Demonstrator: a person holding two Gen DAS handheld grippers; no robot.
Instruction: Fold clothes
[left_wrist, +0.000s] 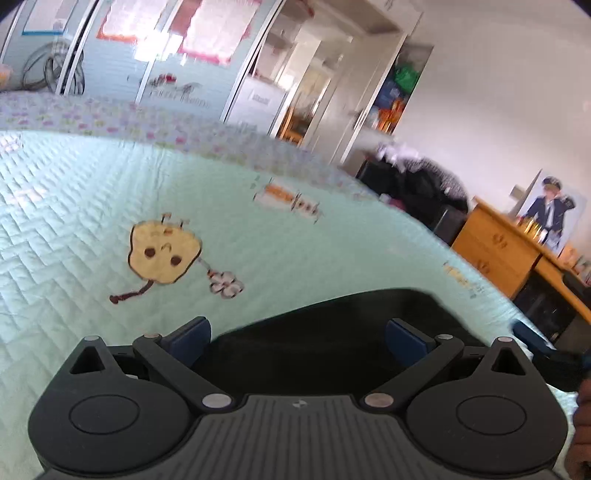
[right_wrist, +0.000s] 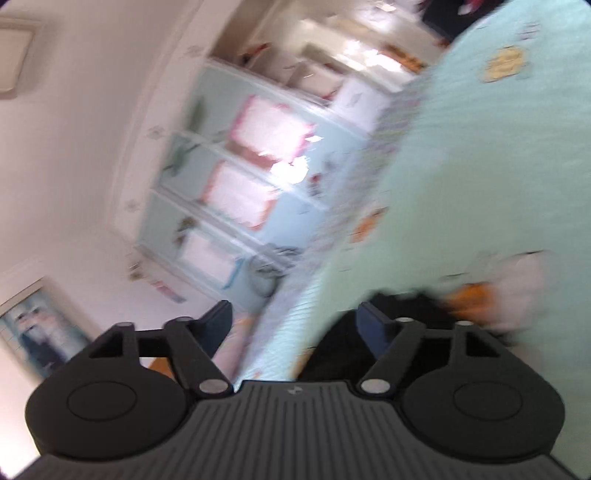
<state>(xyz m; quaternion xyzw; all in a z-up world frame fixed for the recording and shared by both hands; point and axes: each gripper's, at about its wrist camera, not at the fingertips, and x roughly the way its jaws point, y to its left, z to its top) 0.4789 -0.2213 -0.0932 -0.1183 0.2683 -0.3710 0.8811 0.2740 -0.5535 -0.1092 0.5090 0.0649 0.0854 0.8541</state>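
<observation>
Your left gripper (left_wrist: 297, 338) has its fingers spread wide with nothing between the pads; the black garment (left_wrist: 332, 325) lies on the bed (left_wrist: 74, 206) directly beneath and just ahead of them, near the bed's right-hand edge. From what shows, its long axis runs across your fingers rather than along them, with the far hem curving from low left to high right. Your right gripper (right_wrist: 295, 325) also has its fingers apart and empty, and it is tilted hard; the same dark cloth (right_wrist: 332, 354) shows only under its right finger, while the left finger hangs out past the bed's edge over the floor. So the left hand looks the nearer and better centred of the two.

Whether the garment is spread flat or already doubled over is not clear from this sliver, so a fold count would be guesswork. No basket or bin appears in either view.
</observation>
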